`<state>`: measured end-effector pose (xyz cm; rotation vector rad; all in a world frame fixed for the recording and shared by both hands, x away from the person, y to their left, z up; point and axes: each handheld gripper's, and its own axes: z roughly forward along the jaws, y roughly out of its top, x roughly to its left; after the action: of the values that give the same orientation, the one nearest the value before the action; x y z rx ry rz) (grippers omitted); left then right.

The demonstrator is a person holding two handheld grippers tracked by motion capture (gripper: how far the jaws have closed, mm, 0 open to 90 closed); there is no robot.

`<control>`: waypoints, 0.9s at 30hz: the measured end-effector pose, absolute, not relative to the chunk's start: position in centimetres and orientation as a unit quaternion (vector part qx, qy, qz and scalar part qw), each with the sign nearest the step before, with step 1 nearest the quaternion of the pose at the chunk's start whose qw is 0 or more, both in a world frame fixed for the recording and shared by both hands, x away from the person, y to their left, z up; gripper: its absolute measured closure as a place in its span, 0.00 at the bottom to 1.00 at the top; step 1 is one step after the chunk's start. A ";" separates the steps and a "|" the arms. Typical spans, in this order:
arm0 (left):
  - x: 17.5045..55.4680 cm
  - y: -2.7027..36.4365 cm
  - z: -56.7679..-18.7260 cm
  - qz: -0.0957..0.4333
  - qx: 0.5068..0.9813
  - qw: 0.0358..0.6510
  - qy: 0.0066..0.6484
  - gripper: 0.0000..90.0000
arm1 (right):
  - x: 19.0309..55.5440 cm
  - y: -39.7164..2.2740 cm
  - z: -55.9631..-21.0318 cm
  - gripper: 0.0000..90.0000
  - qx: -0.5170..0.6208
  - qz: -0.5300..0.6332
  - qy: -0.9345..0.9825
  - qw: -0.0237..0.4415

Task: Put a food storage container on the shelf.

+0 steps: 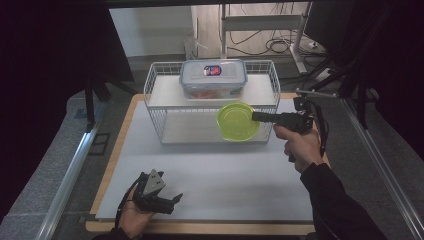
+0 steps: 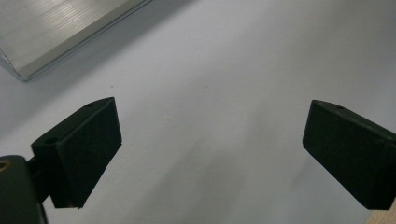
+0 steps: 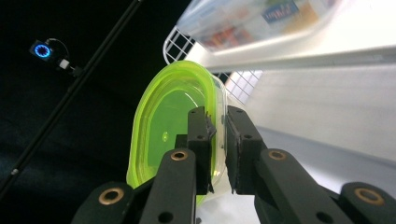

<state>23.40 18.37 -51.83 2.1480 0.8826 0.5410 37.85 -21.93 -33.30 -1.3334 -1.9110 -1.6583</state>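
Note:
My right gripper point(image 1: 256, 116) holds a lime-green plastic bowl point(image 1: 238, 121) by its rim, in the air in front of the white wire rack point(image 1: 161, 107). In the right gripper view the two jaws pinch the bowl's wall point(image 3: 159, 121), and my right gripper point(image 3: 217, 128) is turned on its side. A clear lidded food box point(image 1: 213, 77) with a blue rim sits on the rack's top shelf point(image 1: 165, 90). My left gripper point(image 1: 172, 200) rests low near the table's front left edge, jaws wide apart over bare white tabletop point(image 2: 210, 84), nothing between them.
The rack stands at the back of the white mat point(image 1: 210, 175), with a lower shelf point(image 1: 190, 131) beneath the top one. An aluminium rail point(image 2: 56, 32) crosses the left gripper view's top left corner. Metal frame rails point(image 1: 380, 165) run along both sides of the table.

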 end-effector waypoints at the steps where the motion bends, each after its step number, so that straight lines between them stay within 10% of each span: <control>1: 23.4 18.4 -51.8 0.211 0.837 0.369 0.344 0.05 | 38.0 -21.9 -33.0 0.90 -0.461 -0.576 -0.660 0.141; 27: 23.3 18.3 -51.9 0.204 0.838 0.373 0.343 0.05 | 43.0 -18.9 -26.1 0.90 -0.483 -0.606 -0.617 0.135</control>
<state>23.31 18.27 -51.88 2.1472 0.8777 0.5225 43.00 -18.94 -26.12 -1.4003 -1.7889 -1.7566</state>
